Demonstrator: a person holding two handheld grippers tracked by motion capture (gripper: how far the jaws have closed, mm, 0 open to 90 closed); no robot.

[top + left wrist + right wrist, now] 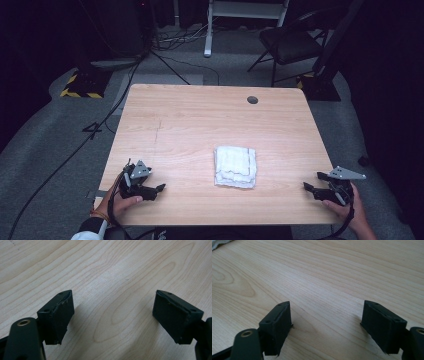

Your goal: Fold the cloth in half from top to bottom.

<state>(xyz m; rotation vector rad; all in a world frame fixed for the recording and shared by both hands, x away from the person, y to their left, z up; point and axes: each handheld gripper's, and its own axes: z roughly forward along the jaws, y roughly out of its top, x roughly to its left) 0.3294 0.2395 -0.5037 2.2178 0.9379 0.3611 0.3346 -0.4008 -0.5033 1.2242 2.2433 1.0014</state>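
Both claws rest low over a pale wooden table (200, 110), each held in one of the person's hands at the near edge. Left claw (159, 188) sits at the near left corner, its jaws standing well apart with bare wood between them and nothing gripped. Right claw (312, 182) sits at the near right corner, its jaws also spread wide and empty.

Between the two claws, and a little farther from the person than either, lies a folded white cloth (235, 166). It is a neat, roughly square stack of several layers, lying flat on the table, with darker stitched lines showing along its edges. It lies to the right of the left claw and to the left of the right claw, well apart from both. In the right gripper view a sliver of the cloth (219, 243) shows at the far upper left corner, beyond and to the left of that claw's jaws.

The cloth looks soft, light and limp. It would likely sag and unfold if lifted by a single layer, and it is neither fragile nor slippery. A sound hold would be a pinch on a corner or along an outer edge, each claw taking the side nearest to it, catching all layers if the fold is to stay intact.
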